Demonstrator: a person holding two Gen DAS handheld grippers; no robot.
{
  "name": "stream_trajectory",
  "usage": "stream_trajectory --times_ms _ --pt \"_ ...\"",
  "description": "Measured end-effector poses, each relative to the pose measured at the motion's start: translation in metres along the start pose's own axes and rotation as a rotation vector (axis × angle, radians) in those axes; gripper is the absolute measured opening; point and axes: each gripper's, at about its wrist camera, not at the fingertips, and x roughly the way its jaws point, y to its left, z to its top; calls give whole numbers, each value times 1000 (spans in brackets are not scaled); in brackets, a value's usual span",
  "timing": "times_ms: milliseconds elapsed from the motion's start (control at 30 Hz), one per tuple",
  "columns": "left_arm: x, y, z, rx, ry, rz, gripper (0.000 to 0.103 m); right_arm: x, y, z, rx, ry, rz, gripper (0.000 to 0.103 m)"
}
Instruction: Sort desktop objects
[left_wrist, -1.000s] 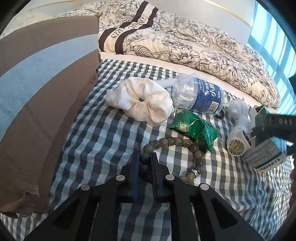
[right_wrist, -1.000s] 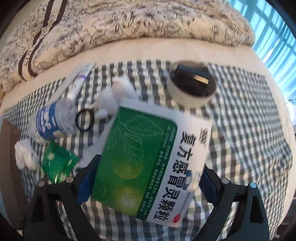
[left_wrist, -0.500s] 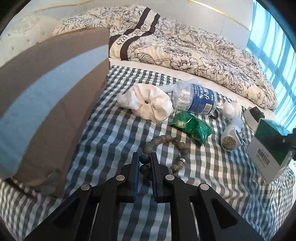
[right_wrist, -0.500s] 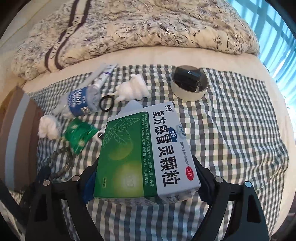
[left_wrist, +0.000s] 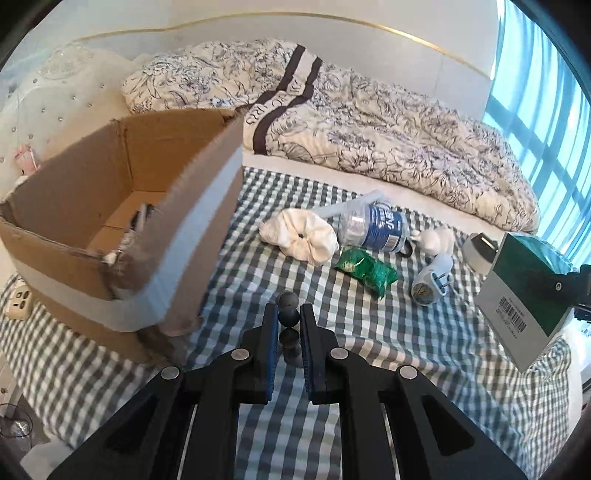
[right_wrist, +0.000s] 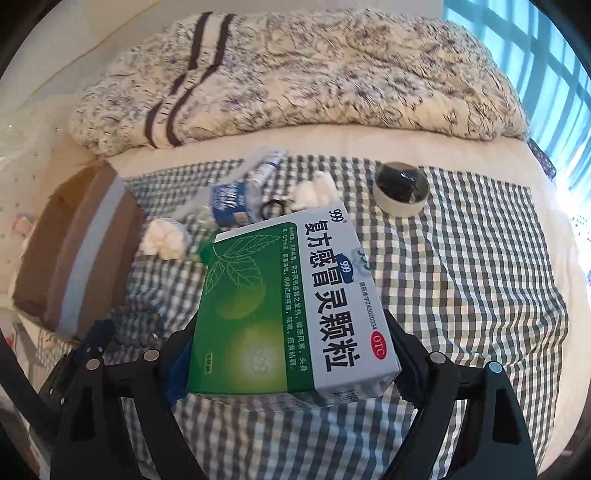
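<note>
My left gripper (left_wrist: 288, 318) is shut on a dark bead bracelet (left_wrist: 288, 301), lifted above the checked cloth (left_wrist: 369, 332); its beads hang blurred in the right wrist view (right_wrist: 137, 326). An open cardboard box (left_wrist: 122, 229) stands just left of it, also seen from the right wrist (right_wrist: 70, 266). My right gripper (right_wrist: 291, 325) is shut on a green and white medicine box (right_wrist: 291, 310), held above the cloth; that box shows at the right edge of the left wrist view (left_wrist: 524, 291).
On the cloth lie a white scrunchie (left_wrist: 301, 238), a water bottle (left_wrist: 375, 227), a green packet (left_wrist: 365, 271), a white plug (left_wrist: 430, 284), a black hair tie (right_wrist: 271, 208) and a round tape roll (right_wrist: 400, 194). A floral quilt (left_wrist: 369, 133) lies behind.
Both grippers have risen and pulled back. The bracelet has left the cloth and hangs from the left gripper. The cardboard box's open inside has come into view.
</note>
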Motion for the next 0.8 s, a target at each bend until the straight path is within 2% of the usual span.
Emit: stream_trajectory --times_ms 233,467,800 --pt "-40 8 7 8 -50 -13 12 -23 23 -8 -16 -24 70 85" --pt "-83 14 28 7 -124 -34 12 -48 48 -7 -59 -74 128 85" --pt "-114 51 70 -4 -206 59 12 -56 107 6 -157 -89 231 85"
